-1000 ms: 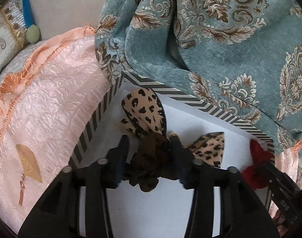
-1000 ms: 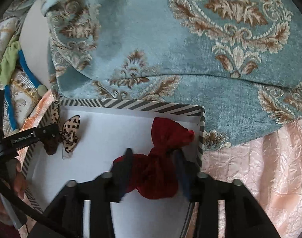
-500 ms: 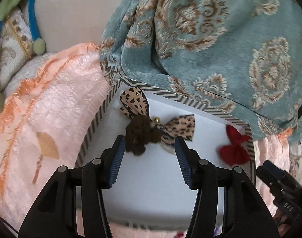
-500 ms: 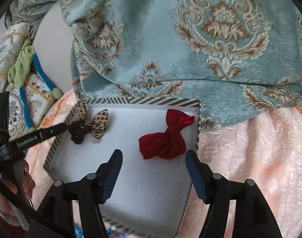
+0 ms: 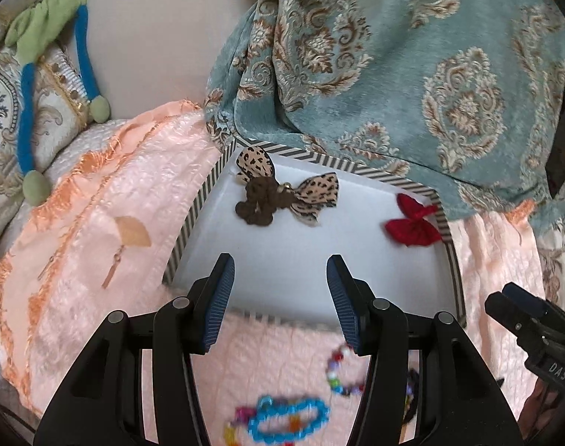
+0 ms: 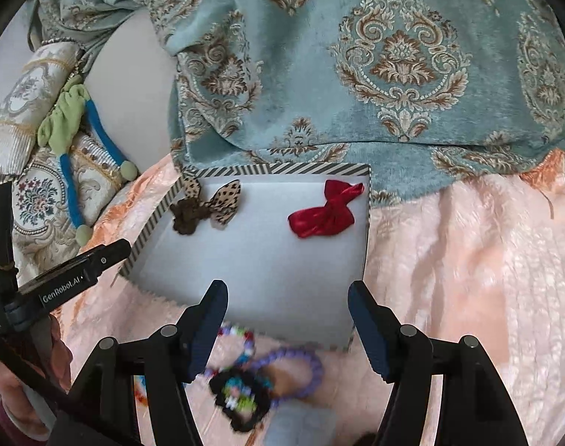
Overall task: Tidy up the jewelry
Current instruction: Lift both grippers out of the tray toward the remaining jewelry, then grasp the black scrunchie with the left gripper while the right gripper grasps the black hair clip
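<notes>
Both the left gripper (image 5: 280, 278) and right gripper (image 6: 288, 303) hang wide open and empty. The leopard bow (image 5: 282, 195) lies at 11 o'clock in the striped box (image 5: 193, 215), the red bow (image 6: 321, 213) at 2. Beaded bracelets (image 5: 289, 416) lie below, on the soft pink bedspread (image 5: 96, 230); I judge a gripper could snag its pile or pinch several strands together. A teal blanket (image 6: 356, 55) crowds the box's far rim.

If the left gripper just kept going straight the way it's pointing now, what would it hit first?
Probably the bare white floor of the striped box: the open left gripper points at it over the near rim. Further along sits the leopard-print bow, slightly left of center. Depth is hard to judge in this fisheye view.
</notes>
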`<state>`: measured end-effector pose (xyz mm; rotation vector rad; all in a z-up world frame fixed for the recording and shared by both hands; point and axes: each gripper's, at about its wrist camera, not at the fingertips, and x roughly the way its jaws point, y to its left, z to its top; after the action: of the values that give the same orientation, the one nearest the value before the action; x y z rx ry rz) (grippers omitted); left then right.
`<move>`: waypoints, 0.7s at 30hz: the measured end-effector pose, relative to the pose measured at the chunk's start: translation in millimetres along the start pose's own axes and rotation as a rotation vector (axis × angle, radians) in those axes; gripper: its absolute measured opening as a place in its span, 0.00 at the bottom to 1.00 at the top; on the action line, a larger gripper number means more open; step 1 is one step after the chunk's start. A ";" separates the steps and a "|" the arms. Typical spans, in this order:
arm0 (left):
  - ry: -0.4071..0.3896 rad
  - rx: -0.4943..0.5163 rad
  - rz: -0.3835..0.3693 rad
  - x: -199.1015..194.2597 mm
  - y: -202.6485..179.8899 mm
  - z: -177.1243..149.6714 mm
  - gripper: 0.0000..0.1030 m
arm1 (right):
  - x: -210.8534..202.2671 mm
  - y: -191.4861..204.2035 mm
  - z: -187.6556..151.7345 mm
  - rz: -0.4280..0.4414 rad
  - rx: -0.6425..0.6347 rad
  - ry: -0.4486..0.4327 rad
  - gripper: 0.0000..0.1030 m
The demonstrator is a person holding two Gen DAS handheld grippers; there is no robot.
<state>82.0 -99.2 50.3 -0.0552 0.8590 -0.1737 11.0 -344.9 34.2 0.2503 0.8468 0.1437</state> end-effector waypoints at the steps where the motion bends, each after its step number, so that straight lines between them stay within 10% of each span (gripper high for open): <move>1: -0.003 0.001 -0.002 -3.6 -0.1 -3.0 0.50 | -6.3 2.2 -4.7 0.002 -0.003 -0.002 0.63; 21: 0.109 -0.040 -0.122 -33.1 12.0 -84.2 0.50 | -53.1 -19.3 -84.4 -0.020 0.004 0.060 0.63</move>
<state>-1.3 -79.8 18.7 -0.1369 0.9688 -0.2763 -87.0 -361.7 13.6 0.2419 0.9088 0.1310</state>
